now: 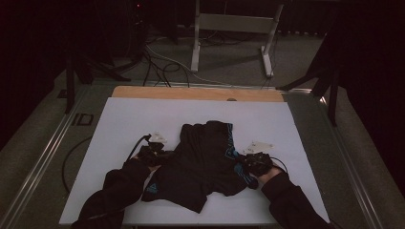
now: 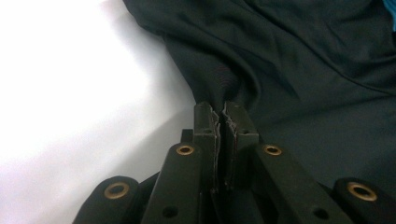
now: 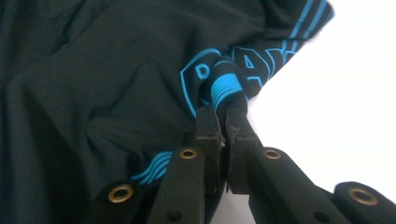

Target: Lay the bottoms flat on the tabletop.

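Together two grippers, left gripper, right gripper, pinching one black shirt

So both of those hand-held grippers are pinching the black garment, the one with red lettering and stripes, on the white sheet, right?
Nearly. Both the left hand-held gripper and the right hand-held gripper are shut on the black garment, which lies on the white sheet. But the lettering and stripes are blue, not red, as the right gripper view shows.
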`<state>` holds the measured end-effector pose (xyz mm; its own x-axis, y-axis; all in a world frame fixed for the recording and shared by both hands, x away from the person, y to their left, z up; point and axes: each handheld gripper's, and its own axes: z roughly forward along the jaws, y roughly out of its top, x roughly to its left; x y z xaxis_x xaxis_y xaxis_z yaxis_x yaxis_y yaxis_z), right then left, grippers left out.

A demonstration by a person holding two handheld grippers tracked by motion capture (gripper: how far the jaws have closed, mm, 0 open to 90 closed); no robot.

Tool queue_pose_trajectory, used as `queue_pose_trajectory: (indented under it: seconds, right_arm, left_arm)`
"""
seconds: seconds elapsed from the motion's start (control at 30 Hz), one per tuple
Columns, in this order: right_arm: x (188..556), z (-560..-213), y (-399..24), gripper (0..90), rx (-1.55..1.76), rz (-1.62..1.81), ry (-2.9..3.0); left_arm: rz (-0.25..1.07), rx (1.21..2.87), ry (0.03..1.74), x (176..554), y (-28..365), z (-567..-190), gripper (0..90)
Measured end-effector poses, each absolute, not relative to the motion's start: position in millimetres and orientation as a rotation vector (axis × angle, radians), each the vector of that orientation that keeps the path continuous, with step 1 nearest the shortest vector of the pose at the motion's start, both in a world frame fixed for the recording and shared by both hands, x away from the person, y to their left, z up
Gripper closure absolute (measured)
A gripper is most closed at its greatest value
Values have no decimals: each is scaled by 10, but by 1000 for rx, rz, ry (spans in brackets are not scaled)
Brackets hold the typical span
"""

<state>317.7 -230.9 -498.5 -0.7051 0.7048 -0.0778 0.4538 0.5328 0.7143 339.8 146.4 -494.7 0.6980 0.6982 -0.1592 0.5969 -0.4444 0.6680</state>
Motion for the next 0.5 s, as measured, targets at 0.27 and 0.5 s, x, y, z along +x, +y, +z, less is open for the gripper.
queue_pose_trajectory:
  seconds: [0.27, 0.5]
  right_arm:
    - [3052, -4883, -2509, 858, 972, 1027, 2370]
    - [2842, -4816, -2590, 858, 944, 1023, 2373]
  left_arm:
    - [227, 2160, 995, 3190, 1666, -4841, 860]
    - [206, 2163, 946, 2903, 1632, -4784, 859]
